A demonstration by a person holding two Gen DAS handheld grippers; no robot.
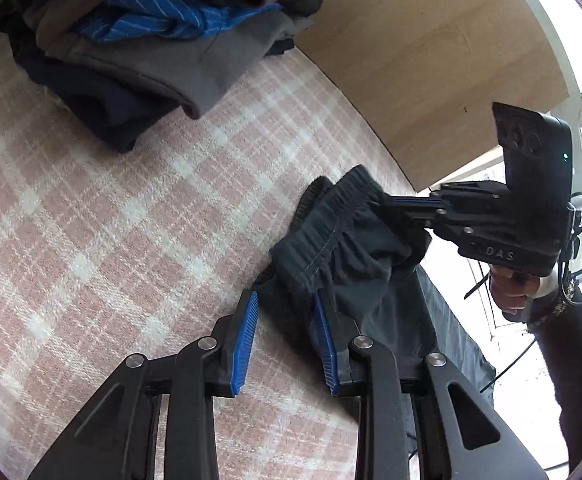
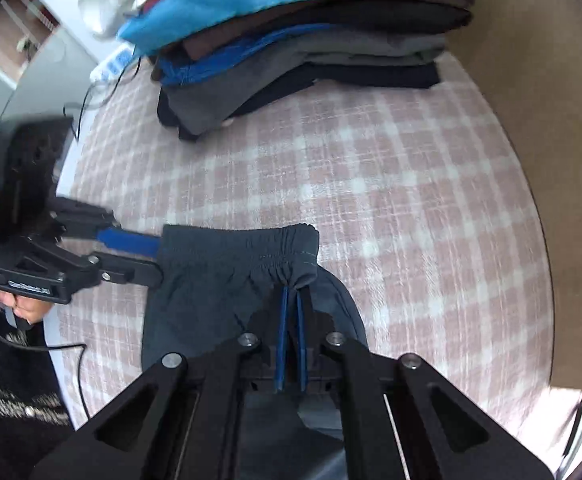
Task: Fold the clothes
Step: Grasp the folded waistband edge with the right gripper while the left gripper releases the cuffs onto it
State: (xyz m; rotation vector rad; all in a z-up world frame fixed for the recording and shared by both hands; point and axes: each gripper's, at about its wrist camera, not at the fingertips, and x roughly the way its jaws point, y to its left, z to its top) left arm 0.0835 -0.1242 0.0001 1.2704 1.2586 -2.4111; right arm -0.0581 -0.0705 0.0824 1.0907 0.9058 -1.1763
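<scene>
The dark shorts [image 2: 227, 280] lie on the pink checked bedcover [image 2: 391, 200], at the near edge of the bed, with the gathered elastic waistband [image 2: 267, 240] turned away from the person and the legs trailing back toward them and over the side. They seem to have been laid there, apart from the rest, so there is bare cover around them to fold on.

The right gripper [image 2: 291, 300] has its blue pads pressed all but together on a pinch of cloth just below the waistband, near its right-hand corner; from the left wrist view the same gripper [image 1: 407, 208] reaches in from the side with the waistband bunched over its tip. That grip looks meant to hold one corner so the waist can be drawn straight.

The left gripper [image 1: 287, 320] stands only partly open and is widening a little. One blue pad rests on the bedcover clear of the shorts and the other lies along the edge of the fabric, so nothing is clamped. From the right wrist view it [image 2: 151, 256] comes in at the opposite end of the waistband, touching its edge, probably to take the other corner.

Farther up the bed, well apart from the shorts, a stack of folded clothes [image 2: 311, 44] sits against a wooden headboard [image 1: 431, 60], greys and navy at the bottom, bright blue on top. I take that to be the finished pile, kept out of the working space.
</scene>
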